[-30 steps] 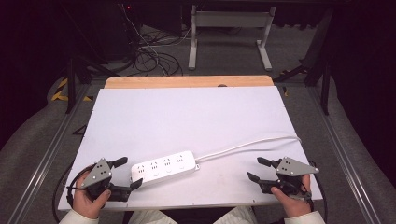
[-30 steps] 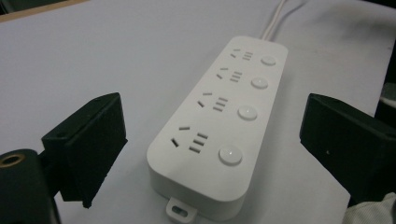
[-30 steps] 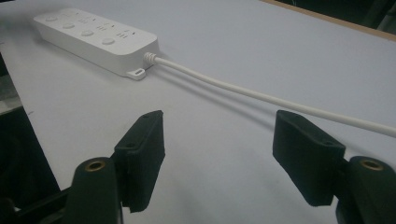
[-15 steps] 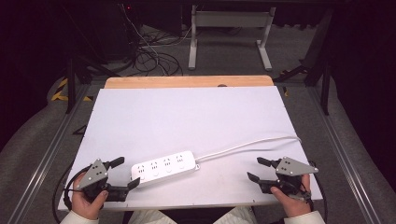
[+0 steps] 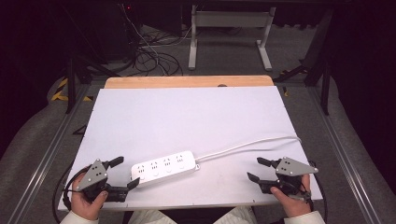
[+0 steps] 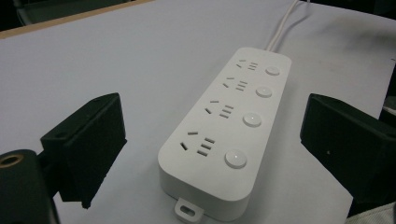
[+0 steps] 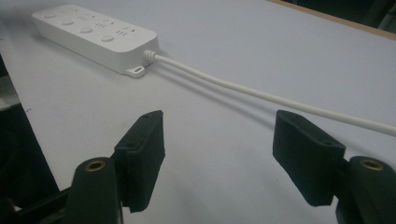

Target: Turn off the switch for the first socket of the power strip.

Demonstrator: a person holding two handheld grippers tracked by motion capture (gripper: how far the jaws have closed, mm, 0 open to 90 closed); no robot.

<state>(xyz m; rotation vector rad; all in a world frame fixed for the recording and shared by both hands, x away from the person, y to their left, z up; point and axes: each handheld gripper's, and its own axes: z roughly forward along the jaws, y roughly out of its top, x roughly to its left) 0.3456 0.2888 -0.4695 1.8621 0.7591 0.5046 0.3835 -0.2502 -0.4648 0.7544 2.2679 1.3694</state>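
The left gripper (image 5: 119,173) sits at the lower left of the high view, held in the person's left hand (image 5: 84,200) near the front edge of the table (image 5: 187,116). Its two black jaws are spread wide and hold nothing. One jaw tip lies just beside the near end of the power strip (image 5: 163,167), though from above I cannot tell whether it touches. In the left gripper view the same gripper (image 6: 212,140) frames the power strip (image 6: 229,135) between its spread jaws, with clear gaps of table on both sides, so neither jaw presses on it there.

The right gripper (image 5: 258,169) is at the lower right of the high view, in the person's right hand (image 5: 289,200), also near the front edge. Its jaws are likewise wide apart and empty, pointing toward the left of the frame. In the right gripper view the gripper (image 7: 217,140) hovers over bare table (image 7: 233,56), well apart from the strip.

The power strip is white, with four sockets and four round buttons in a row, lying flat in the lower middle of the high view, tilted slightly so its right end is higher in the frame. In the right gripper view it (image 7: 93,35) lies at the upper left. A white cord (image 5: 247,145) leaves its right end and runs toward the right edge of the table; in the right gripper view the cord (image 7: 261,93) crosses the frame beyond the jaws.
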